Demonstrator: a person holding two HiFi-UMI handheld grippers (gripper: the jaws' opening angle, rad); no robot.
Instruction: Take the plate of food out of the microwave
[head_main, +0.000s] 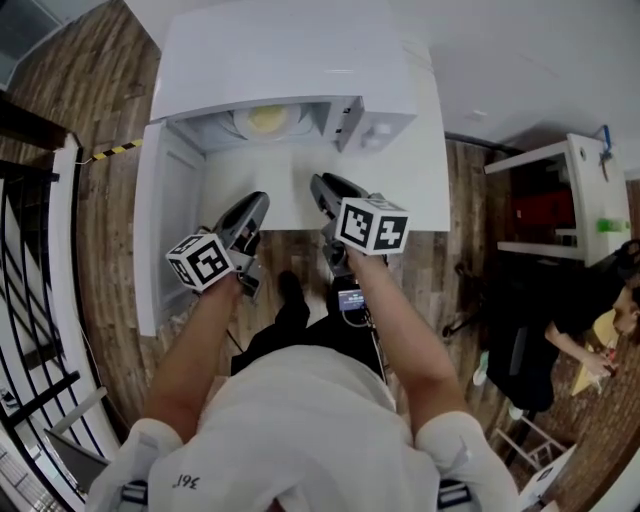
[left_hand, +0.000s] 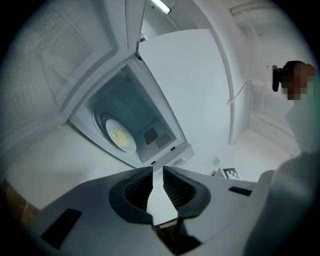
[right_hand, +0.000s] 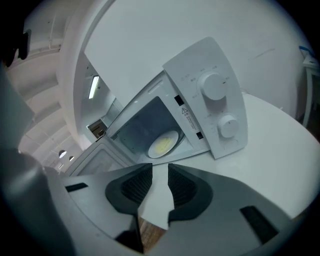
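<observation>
The white microwave (head_main: 300, 60) stands on a white table (head_main: 290, 195) with its door (head_main: 160, 230) swung open to the left. Inside, on the turntable, lies a white plate with yellow food (head_main: 267, 120), also in the left gripper view (left_hand: 120, 136) and the right gripper view (right_hand: 163, 144). Both grippers hover short of the table's near edge, pointing at the cavity and clear of the plate. My left gripper (head_main: 256, 203) (left_hand: 158, 170) is open by a narrow gap with nothing between its pads. My right gripper (head_main: 322, 186) (right_hand: 160, 167) is open too and holds nothing.
The microwave's control panel with two knobs (right_hand: 214, 86) is right of the cavity. A white shelf unit (head_main: 560, 200) and a person (head_main: 590, 320) are on the wooden floor at the right. A black railing (head_main: 30, 300) runs along the left.
</observation>
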